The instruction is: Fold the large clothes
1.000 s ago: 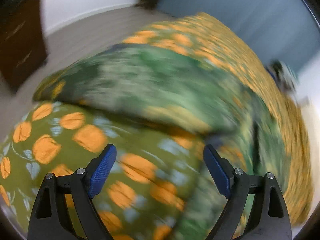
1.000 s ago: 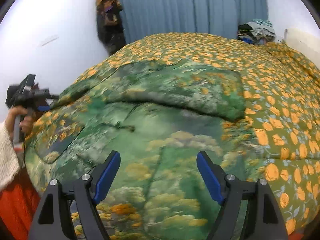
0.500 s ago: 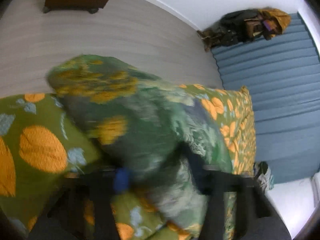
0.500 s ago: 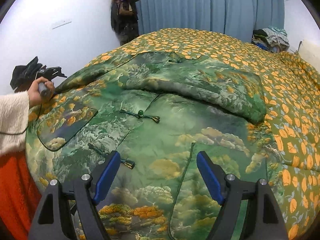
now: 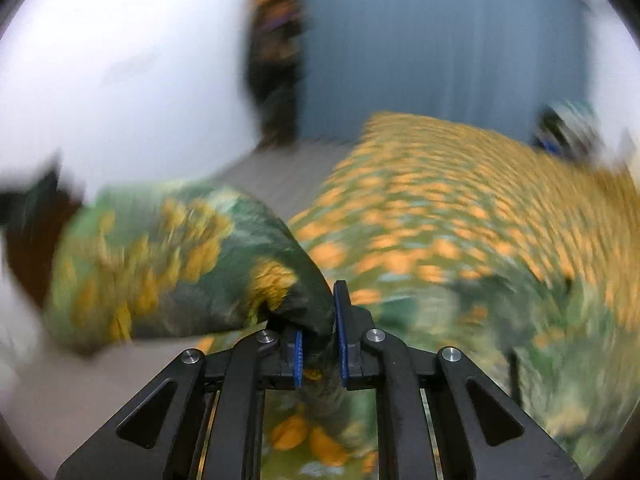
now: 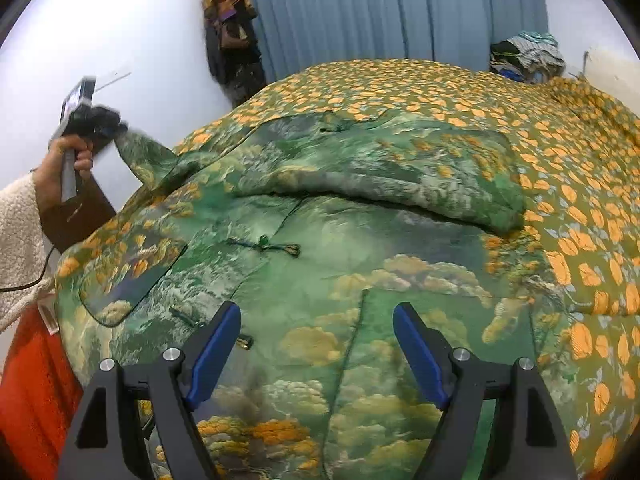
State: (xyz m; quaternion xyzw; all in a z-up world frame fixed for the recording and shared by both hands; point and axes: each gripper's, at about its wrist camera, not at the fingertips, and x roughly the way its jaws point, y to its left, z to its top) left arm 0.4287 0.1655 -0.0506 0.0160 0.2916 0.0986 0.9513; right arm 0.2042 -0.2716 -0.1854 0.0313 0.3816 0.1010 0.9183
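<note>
green brocade-looking stuff, padded and a bit shiny, so my guess is this jacket (image 5: 168, 264) handles soft but bulky, probably slippery-ish, and heavy enough to sag when lifted.

left wrist view first: everything's smeared with motion. the left gripper (image 5: 318, 344) sits bottom centre, clenched on a bunched sleeve end of the jacket, fabric pinched between the blue pads (image 5: 341, 320). the sleeve balloons out to the left of the frame, off the orange-flowered bedspread (image 5: 460, 208), with blue curtain (image 5: 440, 48) up top. compared with a second back, those pads were wide apart with nothing in them, hovering over the bed; now they've bitten cloth and the view has swung up toward the wall.

right wrist view: much sharper. the right gripper (image 6: 318, 350) at the bottom is released, wide apart, nothing between the pads, hanging over the jacket's lower front. the jacket lies spread across the near half of the bed, far sleeve already folded over the chest, frog buttons (image 6: 264, 245) mid frame. at upper left a hand (image 6: 60, 160) holds the other gripper, sleeve stretched up from it. earlier that hand was lower, down by the bed edge.

best holds, i reckon: cuffs, hem corners, seams, not the slick middle.
</note>
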